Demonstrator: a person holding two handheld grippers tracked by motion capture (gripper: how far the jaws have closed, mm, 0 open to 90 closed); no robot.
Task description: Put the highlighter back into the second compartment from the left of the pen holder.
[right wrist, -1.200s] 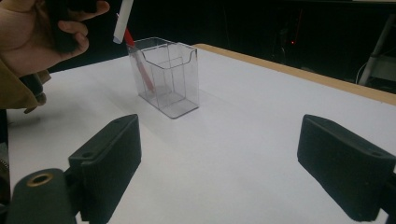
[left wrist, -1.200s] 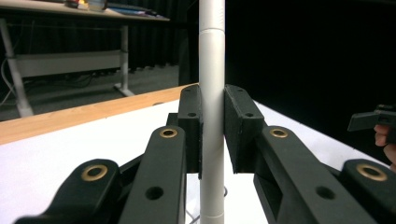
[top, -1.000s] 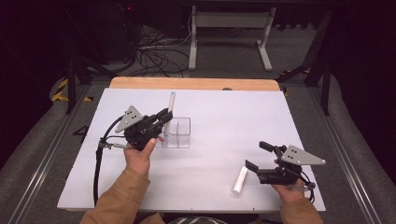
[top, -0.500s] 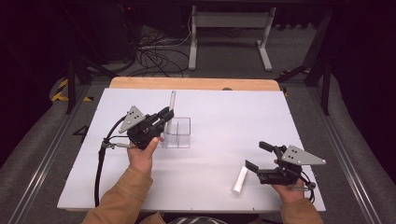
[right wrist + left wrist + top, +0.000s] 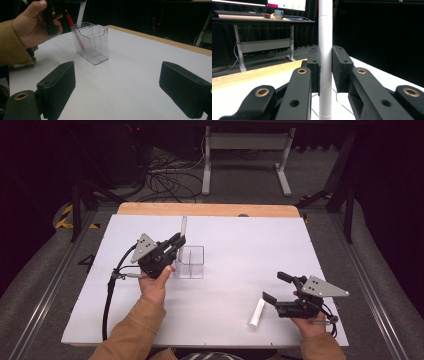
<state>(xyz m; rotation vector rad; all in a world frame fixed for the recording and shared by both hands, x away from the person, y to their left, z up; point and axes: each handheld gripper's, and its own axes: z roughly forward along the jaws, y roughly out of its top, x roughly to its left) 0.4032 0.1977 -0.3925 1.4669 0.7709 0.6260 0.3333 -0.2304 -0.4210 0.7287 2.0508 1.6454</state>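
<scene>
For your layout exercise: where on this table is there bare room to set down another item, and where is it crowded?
Bare: the table between the clear holder and the right edge, and the near-left corner beside the cable. Crowded: around the holder, where the left tongs grip a white marker, and near right, where another white marker lies by the right tongs.

- My left gripper (image 5: pixel 176 241): black, clamping a white marker (image 5: pixel 325 62).
- My box (image 5: pixel 92 42): clear, holding what looks like a red pen (image 5: pixel 75 30).
- My table (image 5: pixel 240 250): white, wood-brown far edge.
- My sleeve (image 5: pixel 136 330): tan.
</scene>
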